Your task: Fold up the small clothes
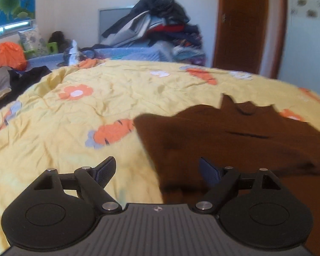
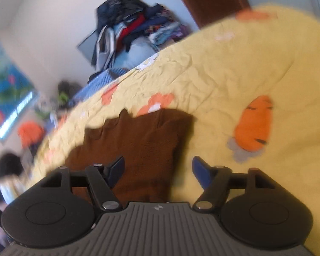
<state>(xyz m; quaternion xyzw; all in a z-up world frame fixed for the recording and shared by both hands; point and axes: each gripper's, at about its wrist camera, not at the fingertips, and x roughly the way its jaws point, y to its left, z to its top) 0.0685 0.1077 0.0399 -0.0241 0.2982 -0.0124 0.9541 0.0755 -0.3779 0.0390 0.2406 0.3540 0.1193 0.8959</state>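
nearest, in the left wrist view: left gripper [image 1: 157, 170] with fingers spread wide, nothing between them, hanging over the near left edge of the brown garment [image 1: 234, 140], likely so that the edge runs up between the fingers for a pinch. same in the right wrist view: right gripper [image 2: 157, 169] spread wide and empty, tilted hard, poised over the near part of the same brown garment [image 2: 136, 143], probably lined up on the opposite side so both ends can be lifted together. contact with the cloth hard to judge through the blur; looks like hovering just above, not touching.

further out, at 12 to 2 o'clock in the left view: garment lying on the yellow quilt [image 1: 74, 128], spread fairly flat, probably to give a firm broad surface for folding. dark brown, soft and knit-looking, jagged uneven far edge with a raised point at 1 o'clock, a dark slit or crease across the middle. in the right view, a squarer block with a clean right edge, maybe already doubled once. no fold in hand yet, judging by the empty fingers.

beyond, at 12 o'clock: heaped pile of clothes [image 1: 157, 21] against the wall, wooden door [image 1: 243, 25] at 1 o'clock, orange bag [image 1: 8, 56] at 10 o'clock.
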